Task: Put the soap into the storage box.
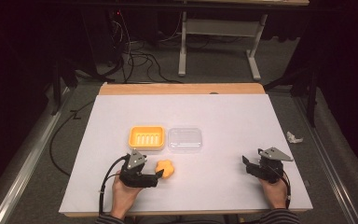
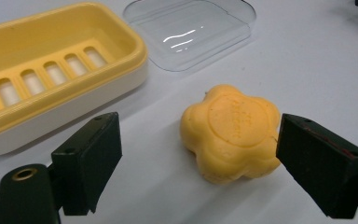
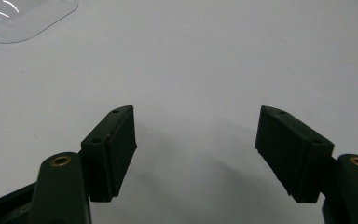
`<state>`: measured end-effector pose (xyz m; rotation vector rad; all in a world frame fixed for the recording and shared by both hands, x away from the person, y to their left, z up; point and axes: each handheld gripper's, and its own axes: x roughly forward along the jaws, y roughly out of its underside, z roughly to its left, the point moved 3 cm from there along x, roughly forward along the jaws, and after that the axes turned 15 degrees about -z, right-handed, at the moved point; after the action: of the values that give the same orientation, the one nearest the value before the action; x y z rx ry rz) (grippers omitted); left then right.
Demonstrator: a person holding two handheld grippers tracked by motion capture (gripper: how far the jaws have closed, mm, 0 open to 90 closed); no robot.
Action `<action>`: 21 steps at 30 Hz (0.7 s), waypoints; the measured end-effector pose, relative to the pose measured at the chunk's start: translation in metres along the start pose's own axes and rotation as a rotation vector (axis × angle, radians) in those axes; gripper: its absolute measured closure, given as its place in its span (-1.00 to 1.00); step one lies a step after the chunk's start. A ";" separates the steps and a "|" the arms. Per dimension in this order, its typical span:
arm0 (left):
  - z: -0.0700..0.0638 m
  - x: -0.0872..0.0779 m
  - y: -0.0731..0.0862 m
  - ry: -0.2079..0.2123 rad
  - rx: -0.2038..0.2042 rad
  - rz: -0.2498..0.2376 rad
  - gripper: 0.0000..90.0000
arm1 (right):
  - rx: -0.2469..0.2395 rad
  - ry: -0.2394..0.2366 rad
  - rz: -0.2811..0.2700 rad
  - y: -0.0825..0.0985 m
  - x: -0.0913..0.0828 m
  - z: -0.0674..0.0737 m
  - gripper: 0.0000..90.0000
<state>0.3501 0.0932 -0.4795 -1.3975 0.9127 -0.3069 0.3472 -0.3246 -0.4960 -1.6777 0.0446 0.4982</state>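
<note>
Overhead, your left hand-held gripper [image 1: 157,173] reaches the flower-shaped orange soap [image 1: 166,169] on the worktop [image 1: 223,116], below the yellow soap dish [image 1: 146,137] and clear lid [image 1: 185,139]. Left gripper view: jaws released, soap [image 2: 231,133] between them, touching the right jaw. Right gripper view: your right hand-held gripper [image 3: 196,149] gapes over bare worktop.

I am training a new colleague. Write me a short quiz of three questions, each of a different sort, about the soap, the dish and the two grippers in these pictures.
1. True or false: the orange soap lies inside the yellow soap dish.
2. Multiple choice: what lies directly beside the dish? A) a clear plastic lid; B) a sponge; C) a cup.
3. Fill in: the left gripper has its jaws ____ around the soap, and the right gripper sits over the bare white table.

Key
1. False: the soap lies on the table, between the left gripper's jaws.
2. A
3. open
</note>
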 end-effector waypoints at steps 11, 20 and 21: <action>-0.010 0.013 0.003 0.019 0.012 0.036 -0.66 | -0.001 -0.003 -0.001 0.000 0.000 -0.001 -0.35; -0.017 0.025 0.003 0.014 0.045 0.074 -0.64 | 0.002 -0.002 0.001 0.000 0.000 -0.001 -0.35; -0.018 0.028 0.005 0.012 0.050 0.087 -0.63 | 0.003 -0.002 0.002 0.000 0.000 -0.001 -0.35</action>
<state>0.3540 0.0626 -0.4925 -1.3072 0.9673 -0.2706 0.3475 -0.3251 -0.4961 -1.6747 0.0457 0.5007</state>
